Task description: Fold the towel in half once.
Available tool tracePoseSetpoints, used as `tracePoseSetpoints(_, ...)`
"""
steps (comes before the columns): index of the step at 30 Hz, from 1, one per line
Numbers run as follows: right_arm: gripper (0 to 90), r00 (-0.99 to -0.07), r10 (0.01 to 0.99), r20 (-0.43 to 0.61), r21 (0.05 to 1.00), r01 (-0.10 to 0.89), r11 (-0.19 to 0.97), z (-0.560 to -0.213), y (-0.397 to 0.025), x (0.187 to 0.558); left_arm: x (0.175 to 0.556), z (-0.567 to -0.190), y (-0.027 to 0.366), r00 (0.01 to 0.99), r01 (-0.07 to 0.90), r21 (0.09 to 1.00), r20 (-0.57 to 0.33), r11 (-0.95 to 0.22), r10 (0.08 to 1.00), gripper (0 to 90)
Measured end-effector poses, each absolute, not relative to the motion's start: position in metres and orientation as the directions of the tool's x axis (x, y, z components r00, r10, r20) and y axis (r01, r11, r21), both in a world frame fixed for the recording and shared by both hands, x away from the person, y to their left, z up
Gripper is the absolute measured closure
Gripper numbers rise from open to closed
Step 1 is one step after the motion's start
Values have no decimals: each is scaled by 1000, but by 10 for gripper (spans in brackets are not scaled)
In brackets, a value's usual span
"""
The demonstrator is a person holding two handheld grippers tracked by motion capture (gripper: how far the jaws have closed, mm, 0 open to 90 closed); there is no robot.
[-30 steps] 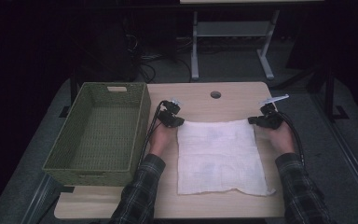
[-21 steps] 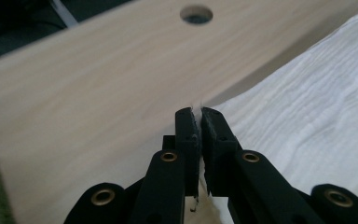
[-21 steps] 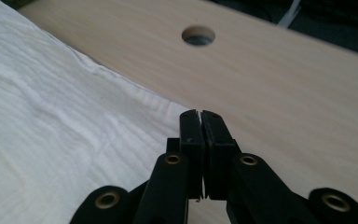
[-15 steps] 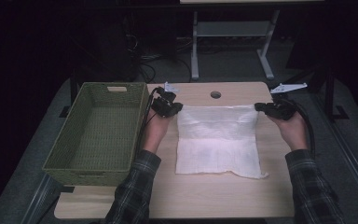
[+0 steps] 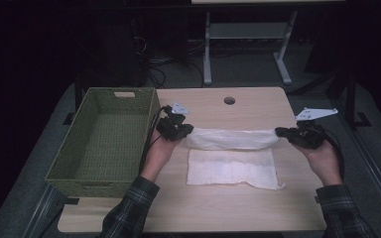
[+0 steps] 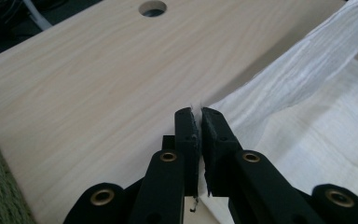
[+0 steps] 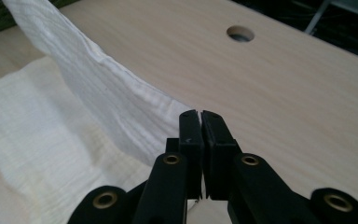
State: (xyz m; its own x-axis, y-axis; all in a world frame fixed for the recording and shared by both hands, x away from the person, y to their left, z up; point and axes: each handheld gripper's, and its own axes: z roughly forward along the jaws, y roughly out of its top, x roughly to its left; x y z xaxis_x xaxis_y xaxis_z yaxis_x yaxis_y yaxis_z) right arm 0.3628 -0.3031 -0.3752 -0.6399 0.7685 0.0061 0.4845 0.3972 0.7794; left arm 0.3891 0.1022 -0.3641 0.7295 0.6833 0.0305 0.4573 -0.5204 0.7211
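On a pale wood table [image 5: 218, 208] with a round hole [image 5: 229, 100] near its far edge, a white cloth [image 5: 233, 166] lies partly flat, its far edge lifted and stretched between the two grippers. At that edge's left corner the left gripper [image 5: 177, 130] has its jaws pressed together on the fabric; the left gripper view shows a sliver of cloth pinched between them. At the right corner the right gripper [image 5: 284, 132] clamps the cloth the same way. Just left of the cloth stands a green woven basket [image 5: 69, 166], its far end on the table. Beyond the table the room is dark, with cables [image 5: 151, 64] on a grey floor [image 5: 248, 74] and the legs of a metal stand [image 5: 208, 47].
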Motion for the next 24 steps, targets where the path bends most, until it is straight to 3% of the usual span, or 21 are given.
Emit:
tracePoseSetpoints(14,870,-655,754,43,738,530,419,-413,-301,316,350,-392,100,778,441,664,52,-604,626,848)
tracePoseSetpoints(24,813,-659,743,117,711,578,401,-439,-302,293,328,-414,98,803,474,620,-12,-626,596,818)
